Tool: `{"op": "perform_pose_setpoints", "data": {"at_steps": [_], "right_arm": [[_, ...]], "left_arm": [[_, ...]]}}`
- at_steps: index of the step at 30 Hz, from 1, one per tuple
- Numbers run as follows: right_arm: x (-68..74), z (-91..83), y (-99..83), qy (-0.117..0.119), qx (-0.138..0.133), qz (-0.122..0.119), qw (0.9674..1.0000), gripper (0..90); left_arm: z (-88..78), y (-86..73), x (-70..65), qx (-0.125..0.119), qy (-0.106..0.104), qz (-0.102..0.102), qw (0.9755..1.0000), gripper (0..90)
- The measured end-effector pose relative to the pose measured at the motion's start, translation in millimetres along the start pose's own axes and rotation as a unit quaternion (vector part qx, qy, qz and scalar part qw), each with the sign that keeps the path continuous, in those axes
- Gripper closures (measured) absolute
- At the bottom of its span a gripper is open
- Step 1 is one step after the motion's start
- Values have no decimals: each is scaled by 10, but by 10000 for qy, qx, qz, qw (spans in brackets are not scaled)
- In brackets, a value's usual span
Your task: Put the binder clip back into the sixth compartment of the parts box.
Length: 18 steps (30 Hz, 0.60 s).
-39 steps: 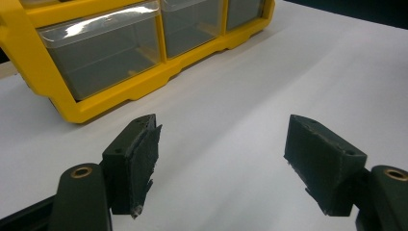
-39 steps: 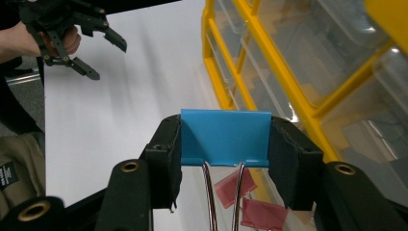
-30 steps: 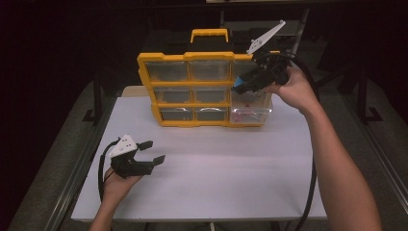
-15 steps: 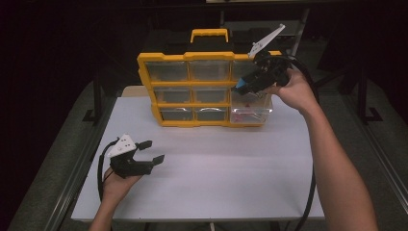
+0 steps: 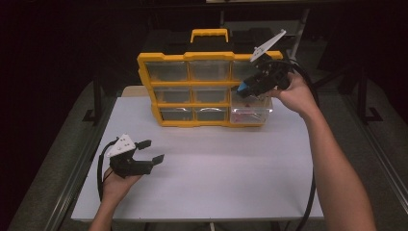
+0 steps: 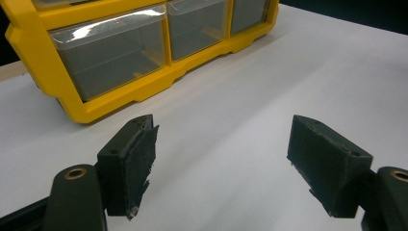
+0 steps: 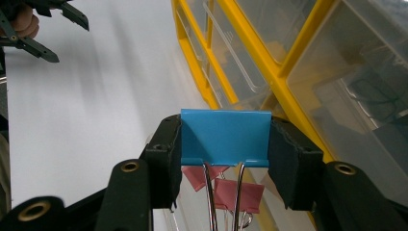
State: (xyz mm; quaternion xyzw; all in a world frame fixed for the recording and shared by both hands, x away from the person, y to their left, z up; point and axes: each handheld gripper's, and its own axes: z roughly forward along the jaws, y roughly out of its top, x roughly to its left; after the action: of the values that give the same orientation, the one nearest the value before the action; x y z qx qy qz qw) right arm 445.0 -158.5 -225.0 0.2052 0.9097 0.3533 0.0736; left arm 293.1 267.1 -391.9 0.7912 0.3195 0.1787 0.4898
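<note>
A yellow organizer (image 5: 192,84) with clear drawers stands at the back of the white table (image 5: 216,168). Its bottom right drawer (image 5: 251,114) is pulled out and holds pink clips (image 7: 238,192). My right gripper (image 5: 246,87) hovers just above that drawer, shut on a blue binder clip (image 7: 224,137) held by its two sides, wire handles hanging down. My left gripper (image 5: 151,151) rests low over the table's front left, open with nothing between its pads (image 6: 132,161). In the left gripper view the organizer's bottom row (image 6: 125,53) lies ahead.
The organizer has a yellow carry handle (image 5: 209,33) on top. A black cable (image 5: 312,159) trails from the right gripper past the table's right edge. Dark floor and metal frame rails surround the table. White tabletop spreads between the two hands.
</note>
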Motion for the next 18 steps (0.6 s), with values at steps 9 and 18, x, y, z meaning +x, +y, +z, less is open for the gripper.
{"op": "perform_pose_setpoints", "data": {"at_steps": [9,18], "right_arm": [[-23,42,-53,0,27,16,10000,486],[-58,86,-128,-13,7,21,10000,486]], "left_arm": [[0,1,3,0,14,-25,10000,239],[9,0,-6,-40,12,-92,9999,233]]}}
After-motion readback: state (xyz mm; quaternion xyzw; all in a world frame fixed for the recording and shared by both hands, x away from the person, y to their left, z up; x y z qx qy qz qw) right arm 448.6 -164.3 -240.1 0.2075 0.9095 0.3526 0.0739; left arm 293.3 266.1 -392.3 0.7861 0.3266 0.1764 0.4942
